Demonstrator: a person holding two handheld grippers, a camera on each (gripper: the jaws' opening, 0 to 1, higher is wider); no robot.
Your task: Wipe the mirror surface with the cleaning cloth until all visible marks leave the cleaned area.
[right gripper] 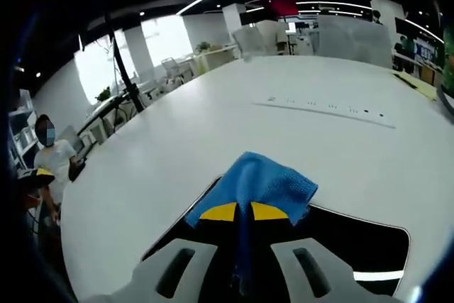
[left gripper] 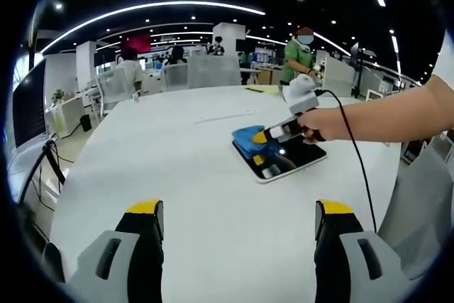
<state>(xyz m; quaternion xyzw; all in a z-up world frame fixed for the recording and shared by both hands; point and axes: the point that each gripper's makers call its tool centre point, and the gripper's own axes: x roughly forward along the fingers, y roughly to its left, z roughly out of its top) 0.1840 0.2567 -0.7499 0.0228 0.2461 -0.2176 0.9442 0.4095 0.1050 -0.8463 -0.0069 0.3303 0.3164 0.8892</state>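
No brand, label or writing can be read on any item in either view.

In the right gripper view the right gripper [right gripper: 243,212] has its yellow-tipped jaws pressed together on a fold of the blue cleaning cloth [right gripper: 257,184], which spreads forward from the tips and rests on the dark mirror [right gripper: 355,243]. The mirror lies flat on the white table [right gripper: 213,125], and its glossy face reflects a bright ceiling strip (near its lower right edge). A row of small dark marks sits on the tabletop further out.

In the left gripper view the left gripper [left gripper: 239,219] hovers over the bare near part of the table [left gripper: 177,154], its jaws spread wide with nothing between them. Towards the right side of the table, short of its far edge, the mirror [left gripper: 291,157] lies with the cloth [left gripper: 250,140] over its far left corner, and a hand [left gripper: 323,124] holds the right gripper [left gripper: 264,145] down on the cloth, a black cable trailing from it.

The room is a large open office with curved ceiling light strips, pillars, chairs and desks; people stand and sit beyond the table.
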